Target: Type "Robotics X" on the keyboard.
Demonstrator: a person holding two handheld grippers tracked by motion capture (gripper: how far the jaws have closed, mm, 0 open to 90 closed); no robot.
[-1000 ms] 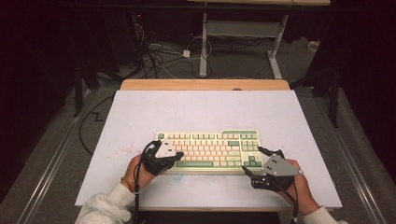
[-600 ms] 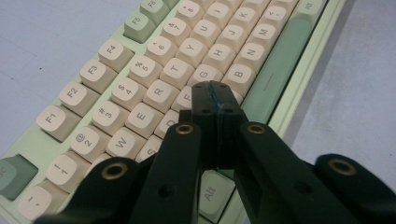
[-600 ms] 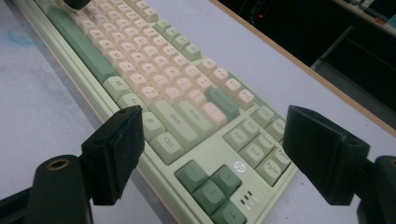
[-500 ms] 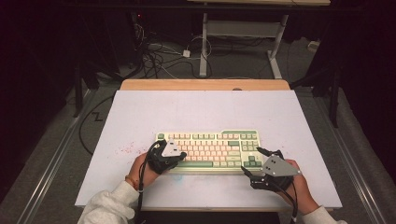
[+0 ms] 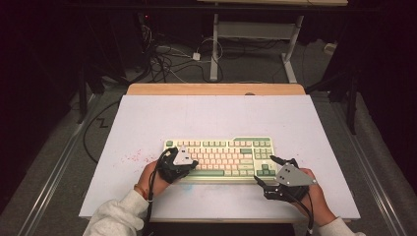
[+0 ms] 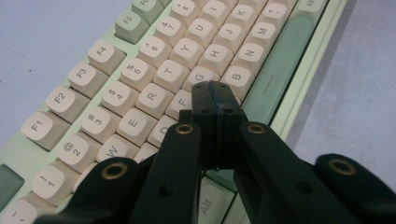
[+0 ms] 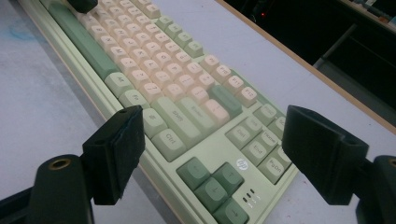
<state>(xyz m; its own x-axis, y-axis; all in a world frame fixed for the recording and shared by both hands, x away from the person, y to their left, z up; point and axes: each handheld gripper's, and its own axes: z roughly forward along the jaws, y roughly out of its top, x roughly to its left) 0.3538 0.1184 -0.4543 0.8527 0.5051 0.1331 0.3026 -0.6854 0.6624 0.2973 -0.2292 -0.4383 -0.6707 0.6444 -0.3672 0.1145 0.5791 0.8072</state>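
A green and cream keyboard (image 5: 221, 155) lies on the white table top (image 5: 206, 118), near its front edge. My left gripper (image 5: 192, 163) is shut with nothing between its jaws. In the left gripper view its closed tips (image 6: 215, 95) rest over the letter keys (image 6: 154, 65), just in front of G and B; whether they press a key I cannot tell. My right gripper (image 5: 264, 169) stands open at the keyboard's right front corner. In the right gripper view its jaws (image 7: 212, 126) straddle the arrow keys (image 7: 212, 186) from above without touching them.
The table's wooden back edge (image 5: 216, 89) runs behind the white sheet. Cables (image 5: 167, 59) and a desk frame (image 5: 255, 29) sit on the dark floor beyond. Faint red specks (image 5: 133, 158) mark the sheet left of the keyboard.
My left gripper has edged a little to the right over the keys. The right gripper has stayed where it was.
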